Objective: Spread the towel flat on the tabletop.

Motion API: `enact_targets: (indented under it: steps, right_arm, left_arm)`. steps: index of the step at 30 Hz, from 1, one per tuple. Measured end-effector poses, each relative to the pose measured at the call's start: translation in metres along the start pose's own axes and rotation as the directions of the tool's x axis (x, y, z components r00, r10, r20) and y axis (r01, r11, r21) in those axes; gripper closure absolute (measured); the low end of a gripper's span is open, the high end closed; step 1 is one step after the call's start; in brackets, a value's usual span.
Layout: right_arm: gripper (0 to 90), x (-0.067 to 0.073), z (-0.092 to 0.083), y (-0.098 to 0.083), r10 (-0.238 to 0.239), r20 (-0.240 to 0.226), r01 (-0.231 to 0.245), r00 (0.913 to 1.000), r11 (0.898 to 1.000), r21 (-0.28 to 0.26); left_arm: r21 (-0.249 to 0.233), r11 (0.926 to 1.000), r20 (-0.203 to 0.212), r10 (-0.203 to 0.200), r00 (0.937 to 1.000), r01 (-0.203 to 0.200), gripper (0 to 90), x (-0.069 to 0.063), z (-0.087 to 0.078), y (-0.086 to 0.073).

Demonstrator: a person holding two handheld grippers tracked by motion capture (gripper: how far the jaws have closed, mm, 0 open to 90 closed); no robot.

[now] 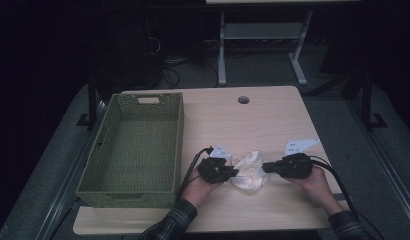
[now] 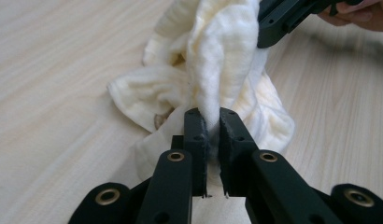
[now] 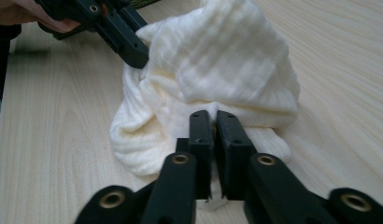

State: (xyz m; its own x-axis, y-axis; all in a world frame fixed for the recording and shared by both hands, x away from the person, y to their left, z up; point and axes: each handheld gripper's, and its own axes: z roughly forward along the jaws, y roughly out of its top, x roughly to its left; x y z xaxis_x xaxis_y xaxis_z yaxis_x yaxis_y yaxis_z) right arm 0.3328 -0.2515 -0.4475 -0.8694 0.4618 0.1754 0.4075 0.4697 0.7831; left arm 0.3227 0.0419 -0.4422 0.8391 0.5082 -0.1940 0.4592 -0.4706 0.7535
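The cloth (image 1: 249, 170) lies crumpled on the table (image 1: 273, 120) at about 5 o'clock from the basket (image 1: 138, 147), pinched at opposite edges by the left gripper (image 2: 208, 122) and right gripper (image 3: 213, 122), jaws nearly closed on thin folds. It looks light, soft and limp, a cream ribbed weave that will sag and bunch, so edges or corners seem the best places to hold. The basket is stiff green perforated plastic; the table is smooth pale wood.

Plaid sleeves (image 1: 179, 216); black jaws with brass screws (image 2: 175, 157), trailing black cables (image 1: 189, 172).

One cloth (image 1: 249, 171), one basket (image 1: 95, 167), two grippers
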Motion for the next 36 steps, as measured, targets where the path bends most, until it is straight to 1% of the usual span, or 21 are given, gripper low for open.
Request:
enact_targets:
  steps: [2, 3, 5, 7, 11, 12, 16, 17, 19, 22, 23, 27, 29, 30, 32, 33, 34, 36]
  right_arm:
    - [87.0, -0.001, -0.003, 0.0, 0.009, 0.007, -0.009, 0.9999, 1.0, 0.0]
    - [87.1, -0.002, -0.006, 0.001, 0.007, 0.017, -0.007, 0.9998, 1.0, -0.002]
    - [87.4, -0.004, -0.01, 0.001, 0.005, 0.024, -0.005, 0.9997, 1.0, -0.008]
    - [87.5, -0.004, -0.015, 0.002, 0.001, 0.051, -0.001, 0.9987, 1.0, -0.007]
    - [88.0, -0.01, -0.026, 0.003, -0.004, 0.082, 0.007, 0.9966, 1.0, -0.028]
    - [88.0, -0.012, -0.03, 0.003, -0.003, 0.087, 0.006, 0.9962, 1.0, -0.028]
    - [88.6, -0.018, -0.042, 0.002, 0.012, 0.118, -0.006, 0.9929, 0.999, -0.05]
    - [88.7, -0.02, -0.046, 0.002, 0.017, 0.124, -0.01, 0.9921, 0.999, -0.052]
    - [88.9, -0.023, -0.051, 0.001, 0.027, 0.134, -0.019, 0.9906, 0.998, -0.057]
    - [88.9, -0.026, -0.055, 0.0, 0.031, 0.153, -0.023, 0.9877, 0.998, -0.055]
    - [88.9, -0.027, -0.056, -0.001, 0.031, 0.155, -0.023, 0.9874, 0.998, -0.056]
    - [88.9, -0.031, -0.049, -0.002, 0.034, 0.166, -0.029, 0.9855, 0.999, -0.036]
    - [88.8, -0.034, -0.043, -0.003, 0.039, 0.169, -0.035, 0.9848, 0.999, -0.026]
    - [88.8, -0.036, -0.04, -0.003, 0.038, 0.171, -0.035, 0.9844, 0.999, -0.02]
    - [88.3, -0.04, -0.034, -0.003, 0.049, 0.173, -0.048, 0.9838, 0.999, -0.012]
    - [88.1, -0.042, -0.031, -0.003, 0.052, 0.177, -0.052, 0.9828, 0.999, -0.004]
    - [87.2, -0.045, -0.027, -0.004, 0.061, 0.182, -0.061, 0.9815, 0.998, -0.004]
    - [79.8, -0.049, -0.023, -0.007, 0.074, 0.194, -0.077, 0.9783, 0.997, 0.005]
  left_arm:
    - [-0.008, 1.0, -0.005, -0.004, 1.0, 0.004, 82.9, 0.002, -0.002, 0.002]
    - [-0.008, 1.0, -0.009, 0.004, 0.9999, -0.004, 83.3, 0.003, -0.002, 0.003]
    - [-0.021, 0.9998, -0.021, -0.001, 0.9998, 0.001, 83.4, 0.005, -0.004, 0.005]
    - [-0.04, 0.9992, -0.026, -0.008, 0.9996, 0.007, 83.9, 0.006, -0.006, 0.009]
    - [-0.065, 0.9979, -0.044, -0.01, 0.999, 0.007, 84.2, 0.009, -0.008, 0.015]
    - [-0.07, 0.9974, -0.049, -0.016, 0.9986, 0.013, 84.2, 0.009, -0.008, 0.016]
    - [-0.086, 0.9961, -0.082, -0.028, 0.9963, 0.021, 84.5, 0.013, -0.012, 0.02]
    - [-0.09, 0.9955, -0.083, -0.038, 0.9958, 0.03, 84.6, 0.015, -0.012, 0.021]
    - [-0.089, 0.9955, -0.109, -0.042, 0.9931, 0.033, 85.2, 0.016, -0.012, 0.022]
    - [-0.086, 0.9957, -0.134, -0.045, 0.9899, 0.034, 86.0, 0.021, -0.01, 0.024]
    - [-0.09, 0.9951, -0.14, -0.054, 0.9886, 0.041, 86.3, 0.022, -0.009, 0.024]
    - [-0.062, 0.9978, -0.186, -0.036, 0.9819, 0.025, 86.6, 0.029, -0.001, 0.027]
    - [-0.053, 0.9981, -0.199, -0.04, 0.9792, 0.03, 86.5, 0.033, 0.004, 0.026]
    - [-0.049, 0.9985, -0.209, -0.036, 0.9772, 0.026, 85.9, 0.036, 0.007, 0.026]
    - [-0.025, 0.9989, -0.217, -0.043, 0.9752, 0.038, 83.3, 0.04, 0.011, 0.025]
    - [-0.017, 0.9982, -0.214, -0.06, 0.975, 0.058, 80.9, 0.041, 0.012, 0.024]
    - [-0.009, 0.9981, -0.211, -0.062, 0.9756, 0.061, 78.0, 0.041, 0.012, 0.024]
    - [-0.007, 0.9985, -0.214, -0.054, 0.9754, 0.054, 72.4, 0.038, 0.01, 0.025]
